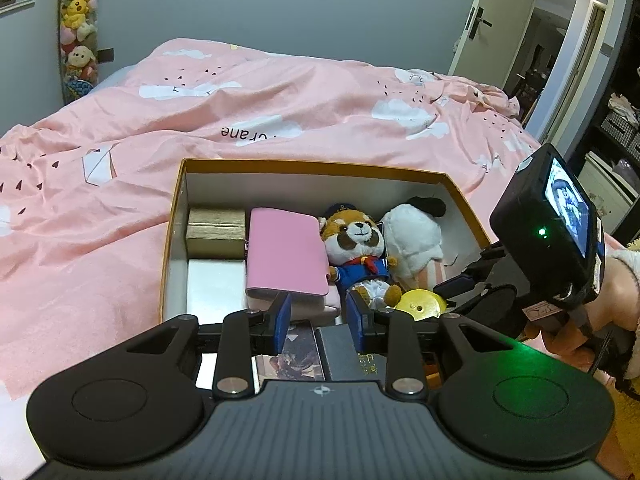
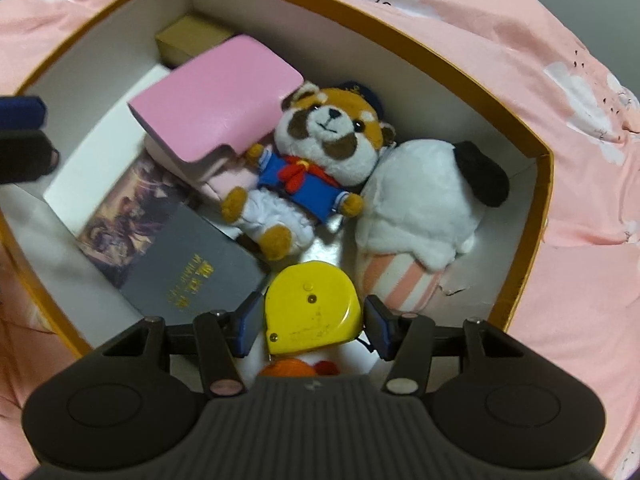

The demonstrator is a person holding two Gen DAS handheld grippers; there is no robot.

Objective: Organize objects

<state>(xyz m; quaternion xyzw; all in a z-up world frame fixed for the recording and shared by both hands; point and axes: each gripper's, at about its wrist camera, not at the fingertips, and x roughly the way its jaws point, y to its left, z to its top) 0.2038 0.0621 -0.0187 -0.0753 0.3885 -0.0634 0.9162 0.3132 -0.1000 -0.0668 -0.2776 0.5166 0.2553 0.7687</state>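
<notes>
An orange-rimmed cardboard box (image 1: 312, 167) (image 2: 516, 118) sits on the pink bed. Inside lie a pink case (image 1: 284, 256) (image 2: 216, 112), a sailor red-panda plush (image 1: 360, 248) (image 2: 320, 160), a white ice-cream plush (image 1: 416, 236) (image 2: 424, 208), a gold box (image 1: 216, 232) (image 2: 192, 40), a grey book (image 1: 348, 356) (image 2: 192, 268) and a picture card (image 2: 124, 208). My right gripper (image 2: 312, 320) is open around a yellow tape measure (image 2: 312, 308) (image 1: 422, 304), fingers apart from its sides. My left gripper (image 1: 318, 320) is open and empty above the box's near end.
The pink duvet (image 1: 240, 100) surrounds the box. A hanging column of plush toys (image 1: 78, 28) is at the back left wall. An open doorway (image 1: 560, 60) is at the back right. An orange object (image 2: 296, 368) lies under the right gripper.
</notes>
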